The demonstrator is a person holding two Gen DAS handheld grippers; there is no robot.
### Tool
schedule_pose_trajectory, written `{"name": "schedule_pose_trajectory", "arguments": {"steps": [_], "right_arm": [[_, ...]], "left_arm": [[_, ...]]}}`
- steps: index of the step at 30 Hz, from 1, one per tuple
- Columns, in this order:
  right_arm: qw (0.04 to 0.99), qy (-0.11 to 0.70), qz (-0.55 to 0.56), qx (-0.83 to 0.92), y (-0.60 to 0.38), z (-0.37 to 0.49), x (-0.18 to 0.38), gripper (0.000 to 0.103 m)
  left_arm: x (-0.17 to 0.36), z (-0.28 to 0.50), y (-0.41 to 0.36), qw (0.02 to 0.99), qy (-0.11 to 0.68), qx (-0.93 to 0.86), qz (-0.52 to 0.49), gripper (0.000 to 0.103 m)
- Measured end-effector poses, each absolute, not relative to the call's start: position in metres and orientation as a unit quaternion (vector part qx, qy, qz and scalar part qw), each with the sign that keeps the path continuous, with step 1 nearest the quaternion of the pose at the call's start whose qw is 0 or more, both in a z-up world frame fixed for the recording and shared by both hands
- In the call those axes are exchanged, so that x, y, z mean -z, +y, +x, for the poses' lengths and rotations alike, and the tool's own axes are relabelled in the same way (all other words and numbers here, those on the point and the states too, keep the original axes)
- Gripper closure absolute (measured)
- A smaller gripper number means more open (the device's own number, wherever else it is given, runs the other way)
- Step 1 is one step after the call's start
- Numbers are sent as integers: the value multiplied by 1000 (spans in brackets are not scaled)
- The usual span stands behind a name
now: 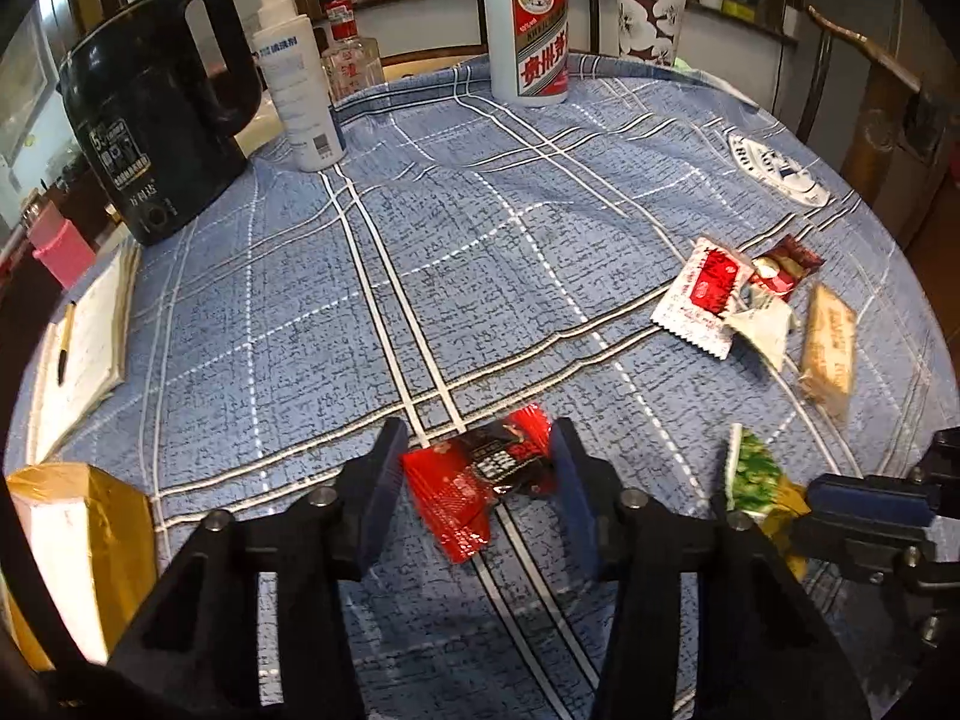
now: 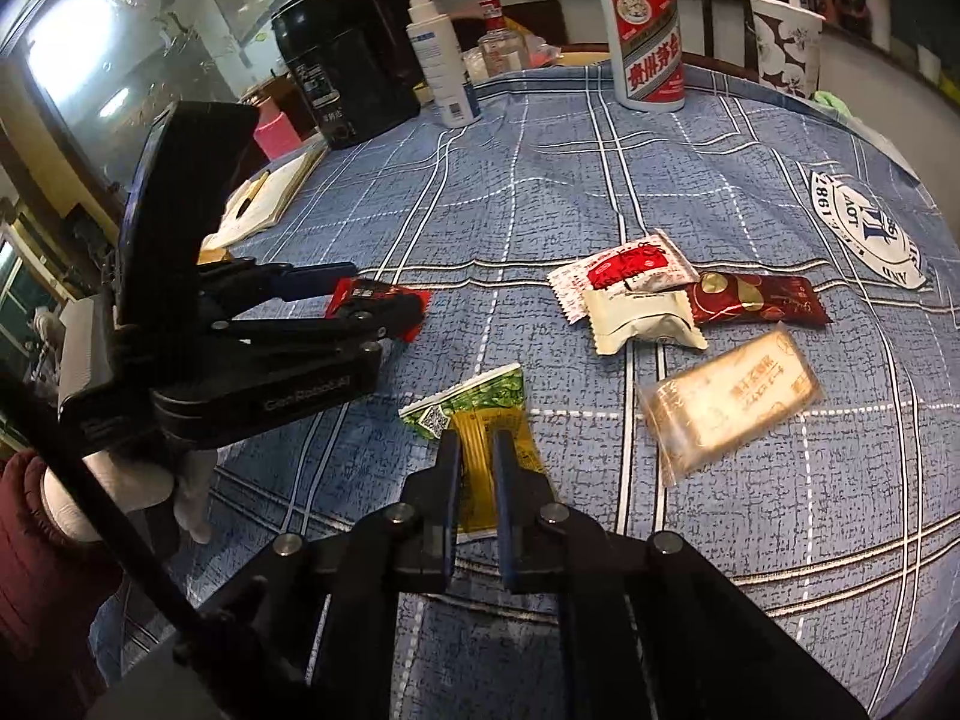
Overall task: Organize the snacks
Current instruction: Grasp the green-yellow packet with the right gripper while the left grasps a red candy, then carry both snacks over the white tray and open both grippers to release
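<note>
My left gripper [image 1: 477, 450] is closed on a red and black snack packet [image 1: 480, 480], its fingers pressing both sides; it also shows in the right wrist view [image 2: 375, 300]. My right gripper [image 2: 477, 450] is shut on a green and yellow snack packet [image 2: 480, 414], held just over the cloth; it also shows in the left wrist view [image 1: 756, 480]. A group of snacks lies to the right: a white and red packet [image 2: 624, 267], a cream packet [image 2: 642, 321], a dark red packet [image 2: 756, 300] and a clear golden bar [image 2: 729, 399].
The blue plaid tablecloth [image 1: 480, 240] covers a round table. At the back stand a black kettle [image 1: 162, 114], a white spray bottle [image 1: 300, 84], a white liquor bottle [image 1: 528, 30] and a paper cup [image 1: 648, 21]. A notebook with pen [image 1: 84, 342] and a cardboard box [image 1: 78, 552] sit left.
</note>
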State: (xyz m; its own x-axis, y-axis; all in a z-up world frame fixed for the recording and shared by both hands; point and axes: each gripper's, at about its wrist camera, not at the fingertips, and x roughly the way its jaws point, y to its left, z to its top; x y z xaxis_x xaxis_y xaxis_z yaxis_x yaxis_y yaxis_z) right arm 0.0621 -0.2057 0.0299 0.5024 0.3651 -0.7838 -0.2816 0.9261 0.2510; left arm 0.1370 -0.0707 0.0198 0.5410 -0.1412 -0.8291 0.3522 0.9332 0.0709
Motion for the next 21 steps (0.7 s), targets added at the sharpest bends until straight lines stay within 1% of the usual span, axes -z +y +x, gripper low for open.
{"name": "schedule_pose_trajectory", "arguments": {"steps": [1, 2, 3, 4, 6, 11, 12, 13, 17, 21], "right_arm": [[868, 458, 42, -188, -206, 61, -30, 93], [872, 452, 37, -183, -205, 61, -30, 93], [875, 450, 32, -176, -204, 62, -30, 86], [877, 450, 26, -169, -202, 64, -28, 74], [879, 449, 20, -158, -200, 67, -25, 62], [878, 455, 13, -147, -195, 74, -17, 62], [878, 455, 12, -146, -194, 74, -17, 64], [877, 458, 13, -147, -193, 73, -18, 70], [877, 460, 8, -142, -189, 66, -19, 73], [878, 457, 10, -141, -187, 55, -21, 75]], "left_arm": [[-20, 136, -68, 870, 459, 146, 107, 57], [-20, 135, -68, 870, 459, 143, 108, 62], [-19, 134, -67, 871, 458, 140, 111, 72], [-19, 133, -66, 871, 458, 138, 110, 72], [-18, 131, -64, 873, 457, 134, 106, 72], [-21, 116, -65, 878, 449, 125, 115, 72], [-23, 114, -65, 879, 447, 123, 117, 72], [-25, 108, -65, 880, 443, 120, 121, 72], [-35, 91, -65, 889, 424, 109, 138, 72], [-47, 73, -55, 896, 409, 109, 130, 72]]}}
